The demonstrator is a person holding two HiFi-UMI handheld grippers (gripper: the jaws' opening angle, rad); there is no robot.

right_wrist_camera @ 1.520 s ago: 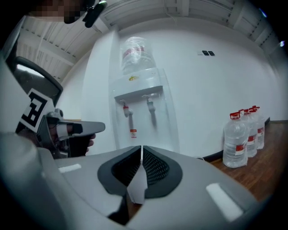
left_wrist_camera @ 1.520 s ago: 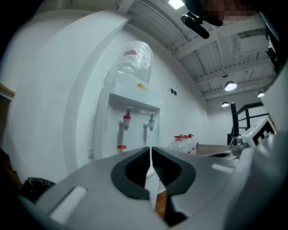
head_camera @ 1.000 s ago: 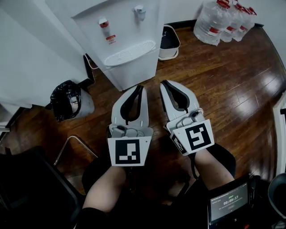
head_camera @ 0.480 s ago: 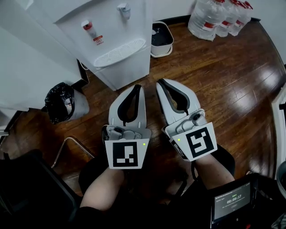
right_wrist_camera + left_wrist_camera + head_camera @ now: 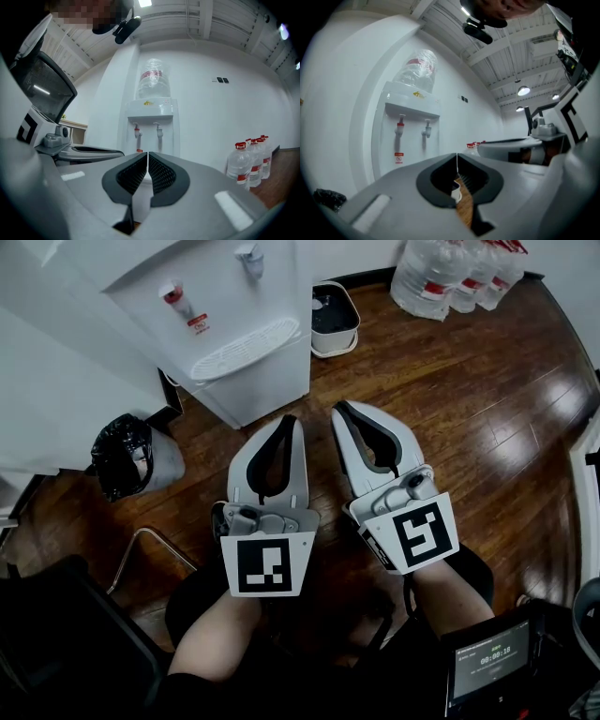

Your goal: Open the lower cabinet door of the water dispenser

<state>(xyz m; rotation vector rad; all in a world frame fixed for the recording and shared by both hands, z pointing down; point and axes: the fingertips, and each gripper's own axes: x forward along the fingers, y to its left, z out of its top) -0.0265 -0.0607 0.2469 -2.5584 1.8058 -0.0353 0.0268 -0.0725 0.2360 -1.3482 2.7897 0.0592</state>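
In the head view, the frame's upper edge cut off the top of the white floor-standing water dispenser (image 5: 234,329). Its lower cabinet door (image 5: 267,388) showed only as a steeply foreshortened white front under the drip grille, and no gap could be made out around it. The left hand-held gripper (image 5: 288,419) and right hand-held gripper (image 5: 340,408) pointed at it side by side, both closed and empty, apart from the door. A black bin bag (image 5: 127,454) lay left of the dispenser. A white bin with a dark inside (image 5: 331,315) and clear red-capped water bottles (image 5: 450,277) stood to its right on the dark wooden floor (image 5: 469,409).

In the left gripper view, the gripper's grey body hid the door, and only the 2 taps and the upturned bottle showed.

In the right gripper view, the closed pads covered the door.
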